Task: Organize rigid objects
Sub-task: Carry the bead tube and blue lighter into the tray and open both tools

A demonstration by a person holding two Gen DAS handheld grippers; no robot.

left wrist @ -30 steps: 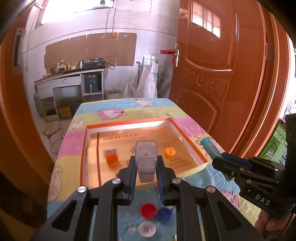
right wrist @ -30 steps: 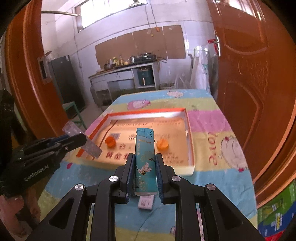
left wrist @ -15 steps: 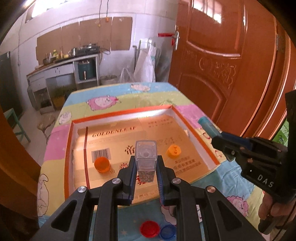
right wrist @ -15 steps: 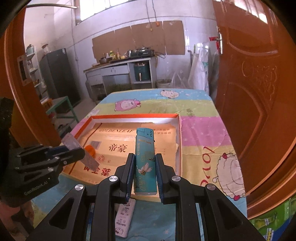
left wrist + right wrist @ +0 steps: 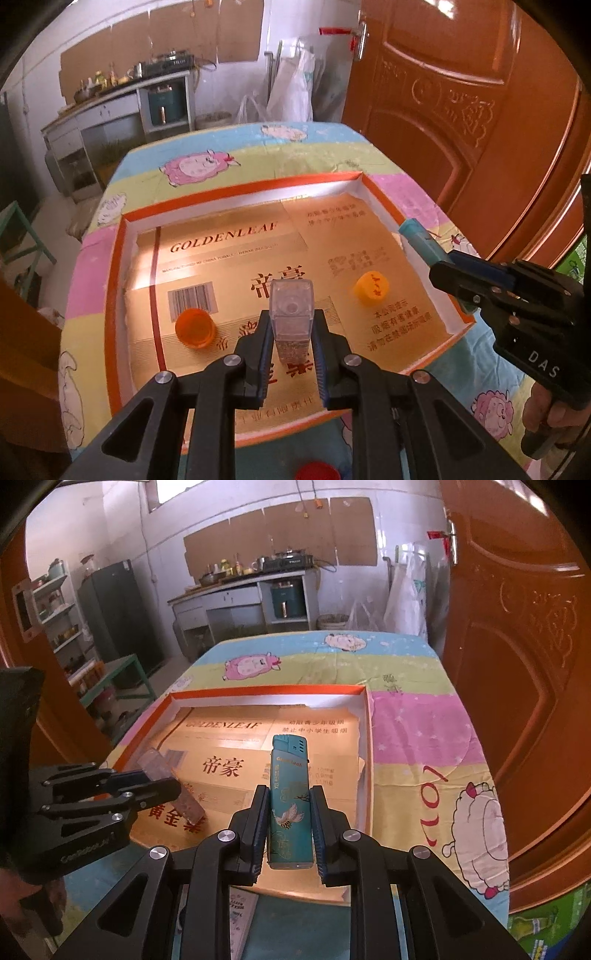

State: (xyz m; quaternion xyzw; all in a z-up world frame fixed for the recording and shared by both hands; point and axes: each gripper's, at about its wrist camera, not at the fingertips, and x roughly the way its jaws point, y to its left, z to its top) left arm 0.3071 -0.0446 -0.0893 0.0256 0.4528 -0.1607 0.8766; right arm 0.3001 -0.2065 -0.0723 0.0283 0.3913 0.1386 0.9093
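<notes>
My left gripper [image 5: 291, 350] is shut on a clear rectangular plastic container [image 5: 291, 314] with glittery contents and holds it above the near part of the shallow orange-rimmed box [image 5: 236, 192]. It also shows in the right wrist view [image 5: 170, 786]. My right gripper [image 5: 290, 830] is shut on a teal lighter [image 5: 290, 797] with a bird print, above the box's near right corner. The lighter's tip shows in the left wrist view [image 5: 417, 236]. An orange cap [image 5: 194, 326] and a yellow-orange cap [image 5: 371, 288] lie in the box.
The box [image 5: 364, 716] sits on a table with a striped cartoon-sheep cloth [image 5: 417, 731]. A red cap [image 5: 317, 472] lies on the cloth in front of the box. A white printed packet [image 5: 240, 912] lies under my right gripper. A brown door [image 5: 517, 646] stands close on the right.
Both grippers have moved forward, from in front of the box to above its near part, still holding their objects. The caps on the cloth have slid to the bottom edge of the view.
</notes>
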